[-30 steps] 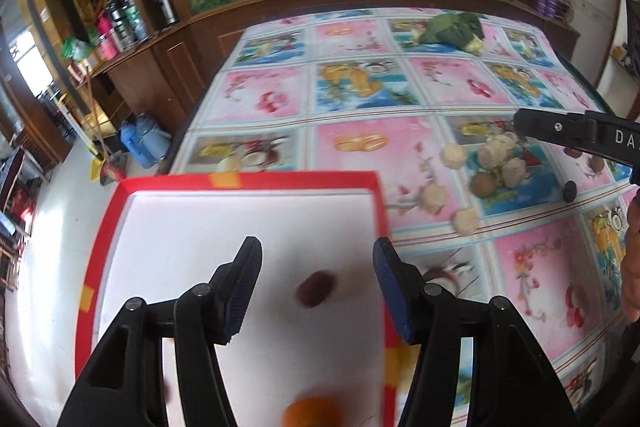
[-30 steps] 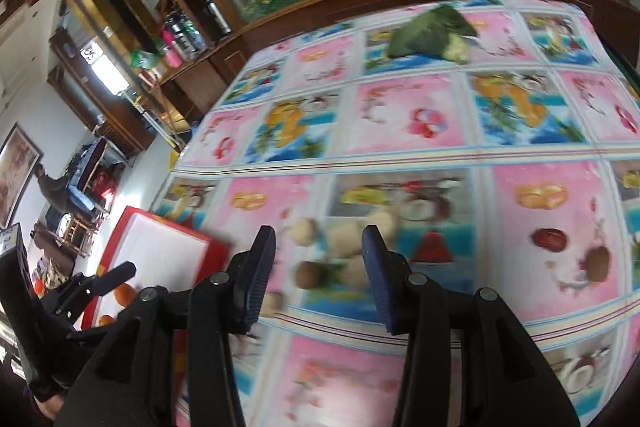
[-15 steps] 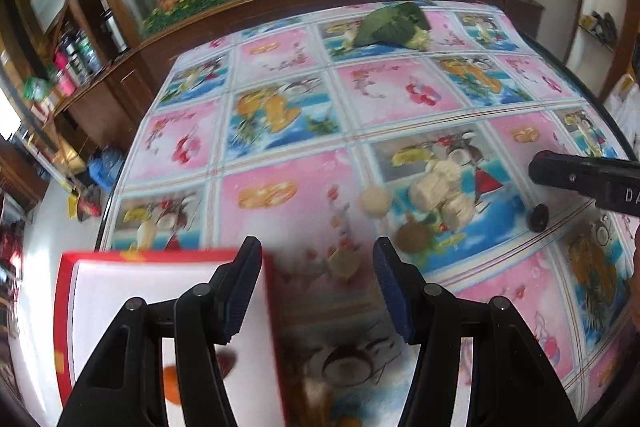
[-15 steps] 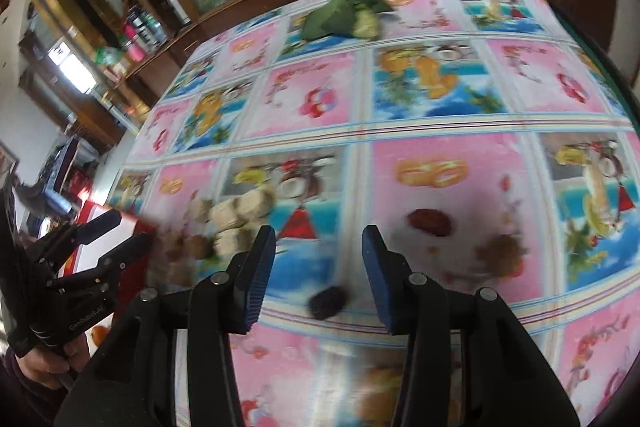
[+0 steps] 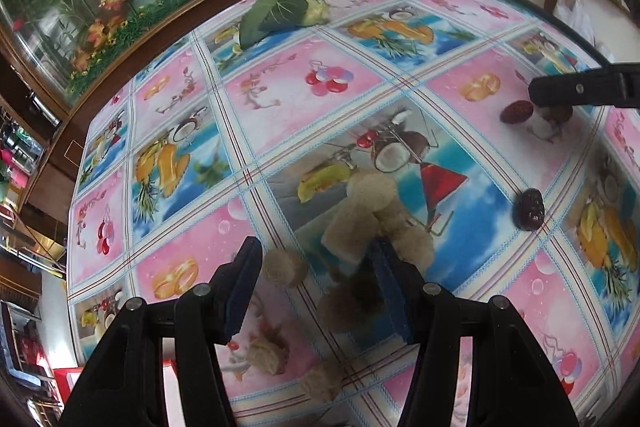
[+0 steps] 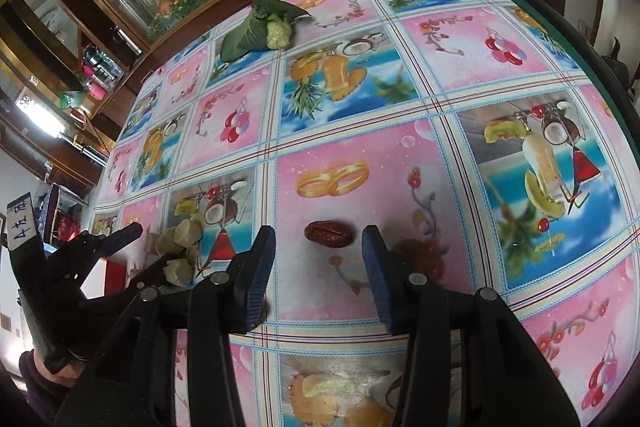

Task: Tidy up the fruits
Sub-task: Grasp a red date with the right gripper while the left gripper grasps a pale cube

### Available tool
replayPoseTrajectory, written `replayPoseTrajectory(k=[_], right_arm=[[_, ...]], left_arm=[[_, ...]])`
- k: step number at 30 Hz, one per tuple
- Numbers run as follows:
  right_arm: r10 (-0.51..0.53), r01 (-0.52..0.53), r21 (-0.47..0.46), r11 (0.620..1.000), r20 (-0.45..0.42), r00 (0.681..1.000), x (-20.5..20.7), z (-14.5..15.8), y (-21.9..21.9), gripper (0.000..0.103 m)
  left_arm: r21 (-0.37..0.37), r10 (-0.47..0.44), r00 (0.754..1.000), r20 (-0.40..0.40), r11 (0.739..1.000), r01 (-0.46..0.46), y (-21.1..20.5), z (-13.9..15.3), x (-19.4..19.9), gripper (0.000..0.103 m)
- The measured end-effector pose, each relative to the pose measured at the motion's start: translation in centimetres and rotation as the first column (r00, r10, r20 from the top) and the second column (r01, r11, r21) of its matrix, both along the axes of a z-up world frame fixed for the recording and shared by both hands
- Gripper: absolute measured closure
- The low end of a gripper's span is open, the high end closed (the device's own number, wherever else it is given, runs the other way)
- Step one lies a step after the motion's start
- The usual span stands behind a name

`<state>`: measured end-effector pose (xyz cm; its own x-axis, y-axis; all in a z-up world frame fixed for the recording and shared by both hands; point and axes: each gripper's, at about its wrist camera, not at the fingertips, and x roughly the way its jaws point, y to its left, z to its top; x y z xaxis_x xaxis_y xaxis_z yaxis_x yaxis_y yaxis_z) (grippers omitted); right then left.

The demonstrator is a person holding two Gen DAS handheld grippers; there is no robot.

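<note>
Here the right gripper (image 6: 319, 269) hovers, jaws open, directly before the red date (image 6: 329, 233) on the desk (image 6: 400, 99); the date's long axis runs across the gap. Left gripper (image 5: 316, 287), also open, straddles the beige pieces (image 5: 362, 223), farther from the date.

The glossy, smooth pink-and-blue fruit-print tablecloth (image 6: 352, 99) looks like plastic sheeting; the dark red wrinkled date (image 6: 329, 233) shines; the tan, rough-skinned lumps (image 5: 360, 223) seem matt.
</note>
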<state>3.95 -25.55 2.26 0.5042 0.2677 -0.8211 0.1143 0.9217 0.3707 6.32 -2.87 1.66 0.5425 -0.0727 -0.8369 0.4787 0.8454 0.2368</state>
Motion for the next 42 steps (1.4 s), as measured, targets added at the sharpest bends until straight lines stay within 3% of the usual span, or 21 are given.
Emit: replayPoseTrajectory(k=[4,7,10,16,21,24,28,34,42], right_arm=[[0.010,-0.009,0.019,1.000,-0.014,1.000,0.4,-0.6,0.0,0.056],[0.023,-0.023,0.024,0.999,-0.030,0.999,0.9,-1.3,0.4,0.056],[0.021,-0.021,0.004,1.000,-0.029,0.999,1.3,-1.6,0.7,0.056],[0.031,-0.031,-0.047,0.998,-0.010,0.999,1.7,-1.8,1.3,0.056],[0.059,-0.058,-0.160,0.985,-0.001,0.998,1.7,-1.8,2.7,0.060],[0.076,-0.071,-0.287,0.955,0.007,0.997,1.5,-1.9,4.0,0.069],[0.099,-0.085,-0.373,0.924,0.018,0.995,1.4,-2.0,4.8,0.069],[0.061,-0.050,-0.320,0.946,0.023,0.998,1.3,-1.7,3.9,0.069],[-0.005,0.019,-0.093,0.995,0.147,0.989,-0.1,1.2,2.3,0.069]], left_arm=[[-0.056,-0.004,0.999,-0.039,0.998,0.001,0.3,-0.1,0.8,0.051],[-0.056,-0.030,0.999,-0.031,0.998,0.029,-0.2,-0.1,0.7,0.057],[-0.079,-0.066,0.997,-0.052,0.995,0.061,-0.6,-0.2,0.5,0.072],[-0.074,-0.091,0.995,-0.051,0.993,0.087,-0.6,-0.5,0.1,0.078],[-0.070,-0.095,0.995,-0.044,0.993,0.092,-0.9,-0.6,-0.2,0.079],[-0.088,-0.079,0.995,-0.058,0.993,0.073,-0.7,-0.6,0.0,0.079],[-0.099,-0.041,0.997,-0.061,0.995,0.035,-0.7,-0.6,-0.1,0.079],[-0.138,0.033,0.998,-0.058,0.990,-0.040,0.0,-0.1,-1.4,0.079],[-0.245,0.108,0.994,0.021,0.964,-0.100,2.2,3.1,-6.5,0.079]])
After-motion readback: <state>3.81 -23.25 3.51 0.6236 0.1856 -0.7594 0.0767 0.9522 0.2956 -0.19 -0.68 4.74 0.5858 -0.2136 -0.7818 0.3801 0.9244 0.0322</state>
